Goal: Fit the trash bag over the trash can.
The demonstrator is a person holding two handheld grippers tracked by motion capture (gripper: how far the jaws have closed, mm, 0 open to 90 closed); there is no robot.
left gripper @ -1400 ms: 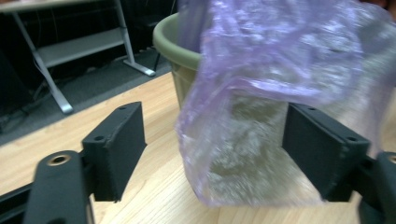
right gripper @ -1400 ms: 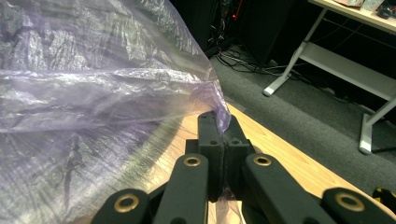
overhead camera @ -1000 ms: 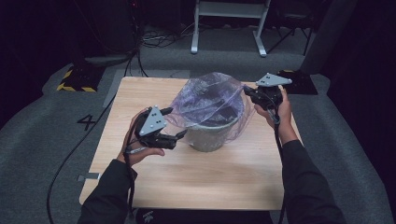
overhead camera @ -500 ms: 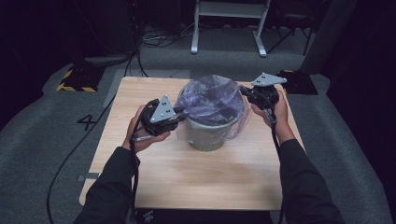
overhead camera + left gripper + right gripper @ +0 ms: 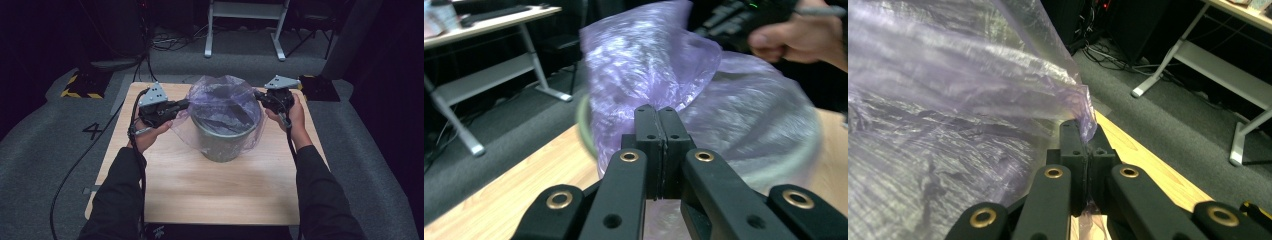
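I hold the purple bag (image 5: 225,100) stretched over the grey bucket (image 5: 222,142) at the table's (image 5: 200,190) centre. My left tongs (image 5: 184,105), just clamped, and right tongs (image 5: 259,95) pinch opposite edges, spreading its mouth to fit the rim.

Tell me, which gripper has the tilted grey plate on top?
The left gripper: its grey plate tips sideways, while the right gripper's lies flatter.

High view looks down and forward, toward twelve o'clock, over the table (image 5: 210,190); gripper views sit close, seemingly facing across a shared bag (image 5: 225,100).
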